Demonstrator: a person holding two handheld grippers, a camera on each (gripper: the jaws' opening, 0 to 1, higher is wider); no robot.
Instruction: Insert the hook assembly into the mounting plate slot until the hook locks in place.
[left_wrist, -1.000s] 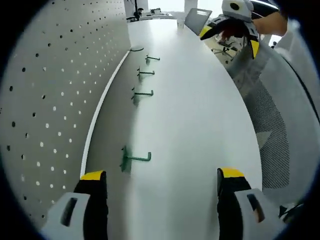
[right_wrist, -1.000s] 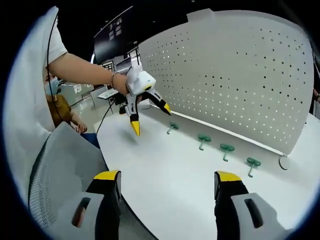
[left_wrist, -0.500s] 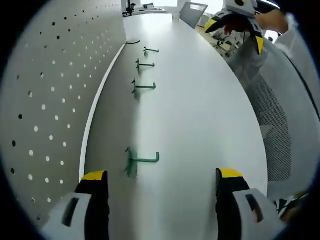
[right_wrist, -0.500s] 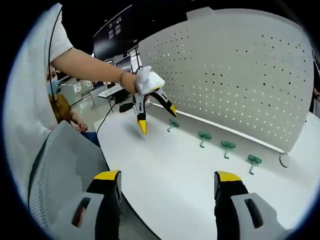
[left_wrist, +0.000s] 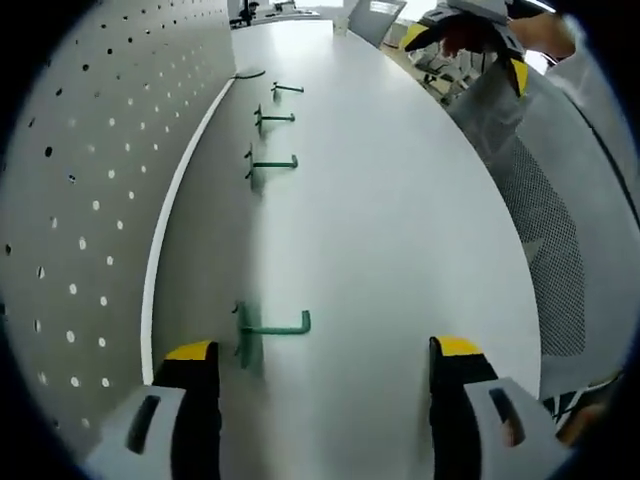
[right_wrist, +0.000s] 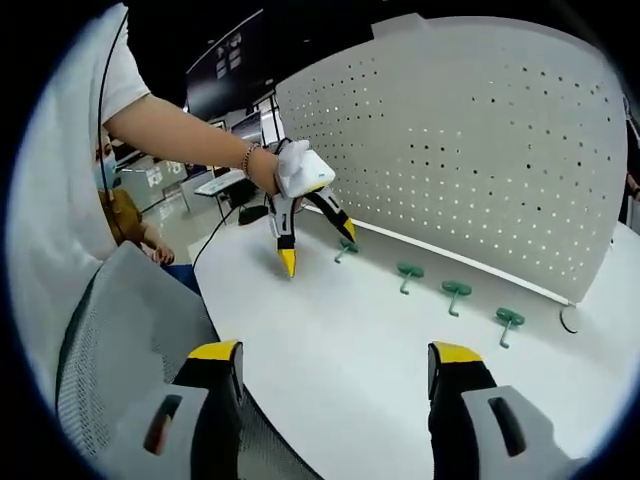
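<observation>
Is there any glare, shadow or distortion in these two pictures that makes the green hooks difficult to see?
Left gripper view: glare whitens the far end of the table, so the farthest hook looks thin; the nearest hook is clear, with a soft shadow at its base. Right gripper view: even light, four hooks distinct, the pegboard bent by the fisheye.

Office/lab space: long white surface (right_wrist: 330, 340), white pegboard (right_wrist: 470, 150) standing along it, mesh office chair (right_wrist: 120, 340), dark wall screen (right_wrist: 225, 65), more desks (right_wrist: 215, 185) behind, seated person.
</observation>
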